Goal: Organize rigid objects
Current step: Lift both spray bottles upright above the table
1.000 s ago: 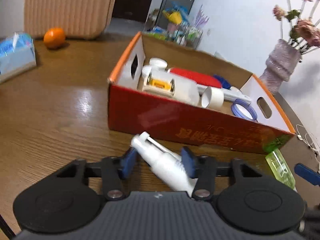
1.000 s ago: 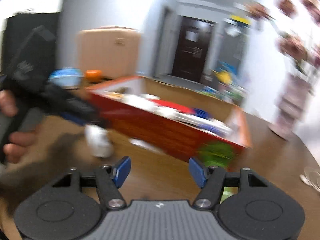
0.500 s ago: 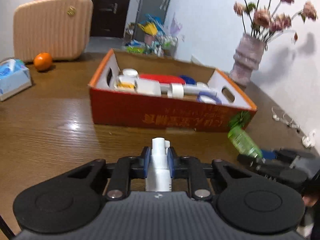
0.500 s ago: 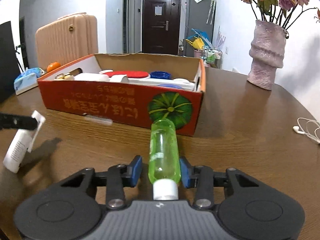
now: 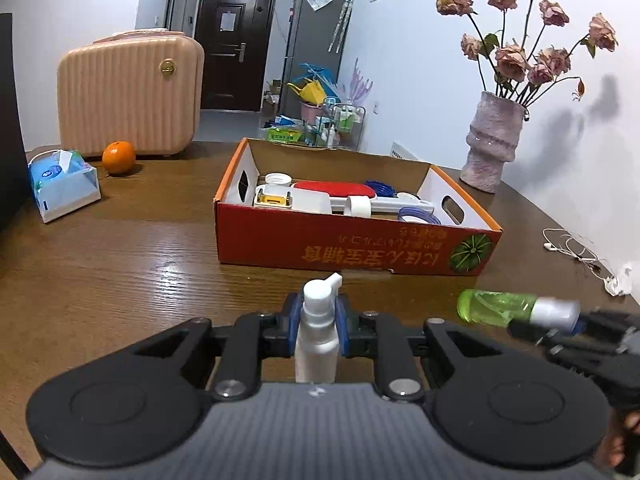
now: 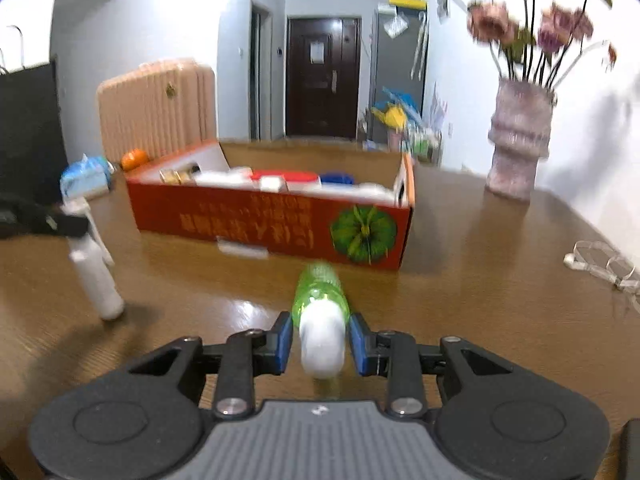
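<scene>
left gripper (image 5: 318, 328) is clamping one white plastic spray bottle (image 5: 317, 334), nozzle up | right gripper (image 6: 321, 338) is squeezing one translucent green bottle with a white cap (image 6: 320, 308), lying level | both are hovering over the brown wooden table (image 5: 120, 264), in front of one red cardboard box (image 5: 352, 246) packed with white, red and blue bits
</scene>
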Motion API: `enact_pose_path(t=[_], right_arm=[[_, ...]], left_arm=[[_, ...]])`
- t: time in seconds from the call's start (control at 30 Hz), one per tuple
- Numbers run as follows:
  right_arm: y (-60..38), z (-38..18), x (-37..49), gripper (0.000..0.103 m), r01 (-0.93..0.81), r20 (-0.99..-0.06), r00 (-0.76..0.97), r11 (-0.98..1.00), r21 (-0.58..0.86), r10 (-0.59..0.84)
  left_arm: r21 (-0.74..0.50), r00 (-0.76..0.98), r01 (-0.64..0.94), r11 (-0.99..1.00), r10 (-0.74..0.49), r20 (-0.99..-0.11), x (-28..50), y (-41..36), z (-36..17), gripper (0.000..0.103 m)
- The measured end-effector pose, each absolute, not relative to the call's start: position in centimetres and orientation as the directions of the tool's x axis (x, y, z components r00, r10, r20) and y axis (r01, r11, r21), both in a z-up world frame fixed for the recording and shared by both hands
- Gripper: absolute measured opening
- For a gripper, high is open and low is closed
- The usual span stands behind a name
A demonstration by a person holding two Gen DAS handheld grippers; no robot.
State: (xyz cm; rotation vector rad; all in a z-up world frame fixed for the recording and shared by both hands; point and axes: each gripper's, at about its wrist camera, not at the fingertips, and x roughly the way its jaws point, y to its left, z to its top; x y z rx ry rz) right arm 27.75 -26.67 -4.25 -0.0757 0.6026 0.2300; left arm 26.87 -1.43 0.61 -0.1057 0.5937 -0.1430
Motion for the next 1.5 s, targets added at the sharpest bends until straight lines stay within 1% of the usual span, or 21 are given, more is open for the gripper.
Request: enact_pose_path(t=[0.17, 0.4, 0.77, 0.9, 1.07, 1.1, 1.13, 1.17, 1.2, 1.27, 1.3, 1.33, 1.4, 1.5], right_arm=[[-26.8, -1.1, 26.0, 0.028, -0.243, -0.496, 0.841, 0.97, 0.013, 0.217], [-25.9, -1.3, 27.9, 0.027, -0.232, -0.522, 0.828, 0.973, 0.013, 0.205], [-26.2, -0.8, 24.9, 0.025, -0.235, -0.497, 0.842, 0.972, 0.014, 0.21], [-26.2, -0.6, 24.3, 0.02, -0.235, -0.492, 0.845, 0.972, 0.008, 0.208], [-26.5, -0.9, 23.2, 0.02, -0.234, -0.503, 0.839, 0.972, 0.012, 0.208], [-26.6, -1.1, 23.0, 0.022, -0.232, -0.506, 0.837, 0.973, 0.011, 0.206], [-26.7, -1.2, 22.8, 0.041, -0.23, -0.507, 0.837, 0.973, 0.012, 0.205], [-26.7, -1.2, 22.6, 0.056, -0.229, -0.505, 0.839, 0.973, 0.011, 0.203], [-26.7, -1.4, 22.3, 0.068, -0.224, -0.496, 0.846, 0.974, 0.006, 0.198], [-26.6, -1.7, 22.1, 0.063, -0.206, -0.474, 0.864, 0.978, -0.023, 0.17], [-26.5, -2.0, 22.3, 0.056, -0.203, -0.464, 0.87, 0.979, -0.03, 0.166], [-26.4, -2.1, 22.6, 0.032, -0.2, -0.463, 0.871, 0.979, -0.028, 0.165], [-26.6, -2.2, 23.5, 0.03, -0.197, -0.466, 0.868, 0.98, -0.002, 0.173], [-26.9, -2.1, 24.5, 0.03, -0.192, -0.48, 0.855, 0.979, 0.061, 0.198]], left_arm=[[-0.148, 0.818, 0.128, 0.981, -0.189, -0.544, 27.0, -1.8, 0.3, 0.019], [-0.16, 0.811, 0.143, 0.977, -0.208, -0.547, 26.7, -1.6, 0.4, 0.019], [-0.163, 0.812, 0.139, 0.977, -0.207, -0.546, 26.5, -1.7, 0.5, 0.02], [-0.158, 0.81, 0.141, 0.977, -0.206, -0.548, 26.3, -1.8, 0.5, 0.02], [-0.15, 0.81, 0.148, 0.977, -0.207, -0.549, 26.3, -2.3, 0.5, 0.02], [-0.148, 0.809, 0.151, 0.977, -0.209, -0.549, 26.3, -2.4, 0.5, 0.02], [-0.149, 0.808, 0.153, 0.977, -0.21, -0.55, 26.3, -2.4, 0.4, 0.02], [-0.149, 0.807, 0.154, 0.977, -0.212, -0.551, 26.4, -2.4, 0.4, 0.02], [-0.148, 0.807, 0.154, 0.977, -0.211, -0.552, 26.4, -2.5, 0.4, 0.02], [-0.146, 0.807, 0.155, 0.977, -0.21, -0.552, 26.4, -2.5, 0.4, 0.02], [-0.146, 0.806, 0.156, 0.977, -0.212, -0.552, 26.4, -2.5, 0.4, 0.02], [-0.146, 0.806, 0.156, 0.977, -0.211, -0.553, 26.4, -2.5, 0.4, 0.02], [-0.147, 0.806, 0.155, 0.977, -0.211, -0.553, 26.4, -2.5, 0.4, 0.02], [-0.154, 0.804, 0.148, 0.977, -0.21, -0.556, 26.5, -2.2, 0.4, 0.019]])
